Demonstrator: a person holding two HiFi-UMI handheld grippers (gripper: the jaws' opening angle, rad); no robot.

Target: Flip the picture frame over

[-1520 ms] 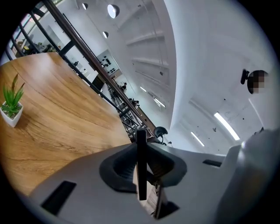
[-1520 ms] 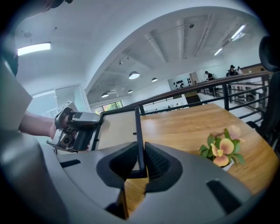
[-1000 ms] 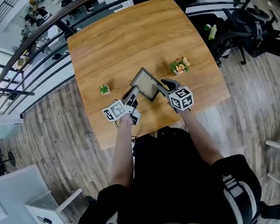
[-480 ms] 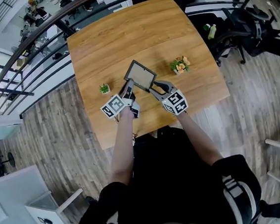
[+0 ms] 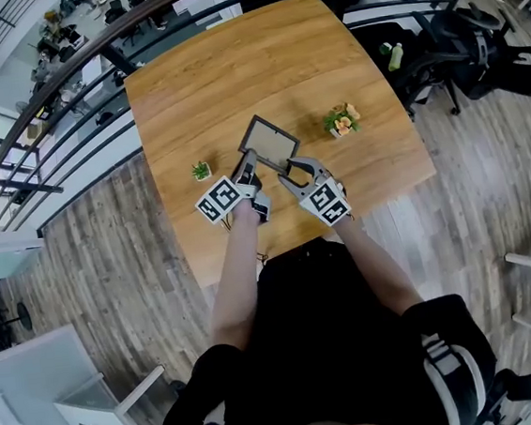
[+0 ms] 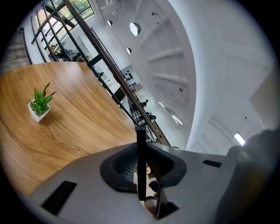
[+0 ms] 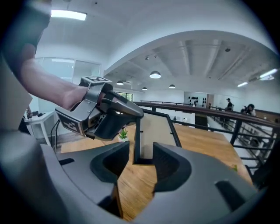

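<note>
— Claws first: what does each one have?

— Left claw (image 6: 141, 168) is clamped on the picture frame (image 6: 141, 148); the thin dark rim runs edge-on between its pads with no gap showing. Right claw (image 7: 142, 159) isn't gripping. Its jaws have just been opening, and the frame's lower corner stands between them with daylight beside the pads.

— So where is the frame?

— Held up by the left claw over the near middle of the counter (image 5: 232, 69), standing nearly upright, its beige panel facing the right claw. Whether its lower edge touches the wood I can't tell. A small green plant (image 5: 201, 170) sits well to the left, and a pot of flowers (image 5: 341, 121) well to the right.

— How will it handle?

— Light and stiff, I'd judge, so one claw carries it. But the rim is narrow and looks smooth, and a single pinch at one side lets it swing like a hinge. If there is glass in it, a drop onto the counter could crack it.

— Where should the right claw take hold, then?

— On the dark rim, probably along the side opposite the left claw, never on the beige panel, which may flex or pop loose. With both sides pinched, it should turn over without slipping.
</note>
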